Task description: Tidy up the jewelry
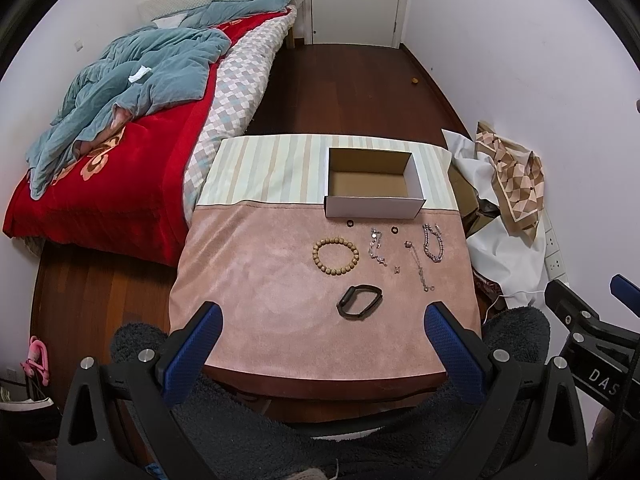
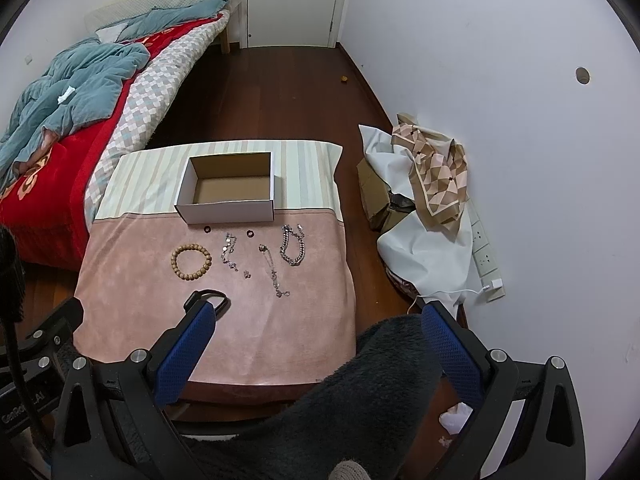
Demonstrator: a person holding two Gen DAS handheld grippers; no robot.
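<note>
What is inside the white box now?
The box shows only its bare brown floor; no jewelry is in it. Its near wall hides the front strip of the floor.

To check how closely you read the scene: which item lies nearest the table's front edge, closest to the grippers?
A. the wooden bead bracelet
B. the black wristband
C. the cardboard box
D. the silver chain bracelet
B: the black wristband lies nearer the front edge than the wooden bead bracelet, silver chain bracelet and cardboard box.

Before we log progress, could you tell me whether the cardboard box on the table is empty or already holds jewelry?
Empty. The cardboard box shows only its bare brown floor in both views; the wooden bead bracelet lies outside on the pink cloth.
</note>
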